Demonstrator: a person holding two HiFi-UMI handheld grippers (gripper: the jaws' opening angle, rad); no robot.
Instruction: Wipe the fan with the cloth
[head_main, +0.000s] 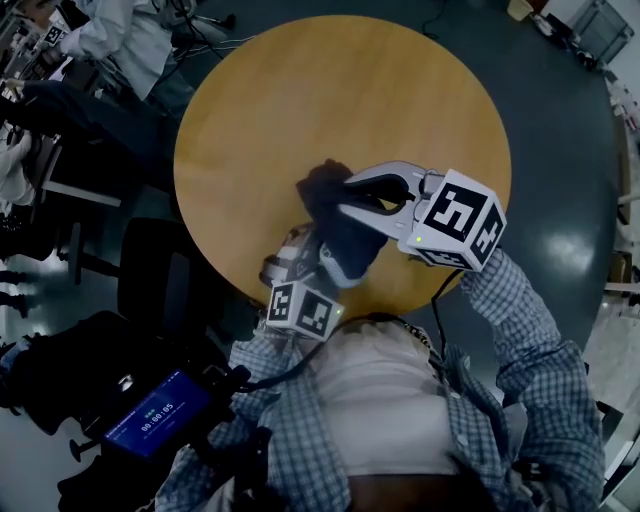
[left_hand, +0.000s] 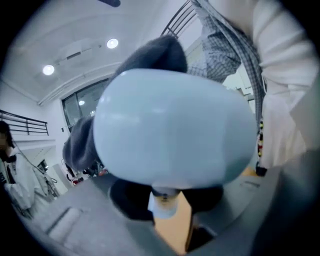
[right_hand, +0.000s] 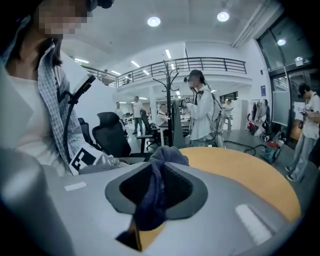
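On the near side of the round wooden table (head_main: 330, 90), both grippers meet. My left gripper (head_main: 300, 262) is shut on the thin stem of a small pale fan (left_hand: 170, 125), whose rounded head fills the left gripper view above the jaws. A dark blue cloth (head_main: 345, 240) lies draped over the fan and hides it in the head view. Its folds show behind the fan head (left_hand: 155, 50). My right gripper (head_main: 352, 197) reaches in from the right, shut on the cloth (right_hand: 162, 160), which is bunched up between its pads.
Several people sit or stand around the room, one in white (right_hand: 200, 115) beyond the table's far edge. A black office chair (right_hand: 110, 132) stands at the left. A device with a lit blue screen (head_main: 155, 415) sits low at my left side.
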